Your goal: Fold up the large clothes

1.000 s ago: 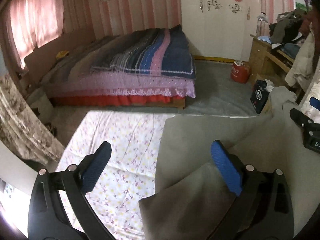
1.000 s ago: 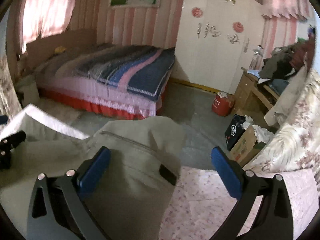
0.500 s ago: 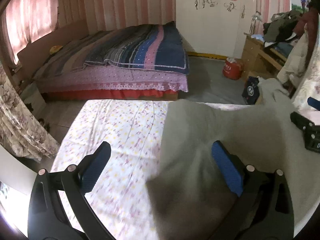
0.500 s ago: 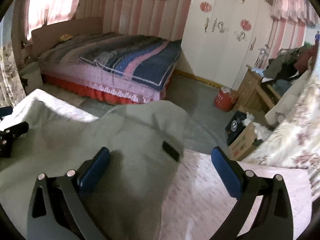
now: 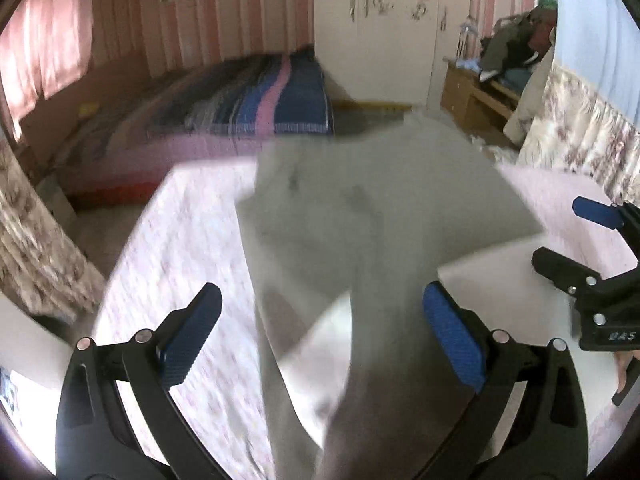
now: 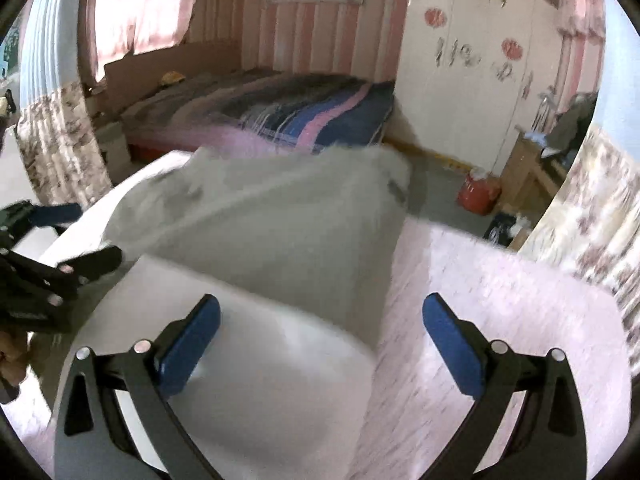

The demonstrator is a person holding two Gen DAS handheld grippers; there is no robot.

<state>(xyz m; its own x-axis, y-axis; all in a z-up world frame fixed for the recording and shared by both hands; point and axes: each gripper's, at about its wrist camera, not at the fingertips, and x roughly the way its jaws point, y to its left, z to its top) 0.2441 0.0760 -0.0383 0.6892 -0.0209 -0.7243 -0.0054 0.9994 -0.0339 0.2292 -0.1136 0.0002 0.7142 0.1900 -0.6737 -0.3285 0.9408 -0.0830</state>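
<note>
A large grey garment (image 5: 360, 216) lies on the pink floral sheet (image 5: 192, 240); it also shows in the right wrist view (image 6: 280, 232). Part of it is doubled over, with a pale layer toward me (image 6: 248, 360). My left gripper (image 5: 320, 344) is open above the garment's near part, with cloth between its blue pads. My right gripper (image 6: 320, 344) is open over the garment's right edge, holding nothing. Each gripper shows in the other's view, the right one (image 5: 592, 256) and the left one (image 6: 48, 248), both with jaws apart. Both views are motion-blurred.
Beyond the sheet's far edge is a floor gap, then a bed with a striped blue and pink blanket (image 6: 304, 120). A red container (image 6: 476, 196) and a wooden desk piled with clothes (image 5: 496, 80) stand at the right. Floral curtains (image 5: 28, 240) hang on both sides.
Both grippers have pulled back toward me and risen. The garment's near part has been laid over onto itself, so a pale folded layer now shows. The jaws stayed open.
</note>
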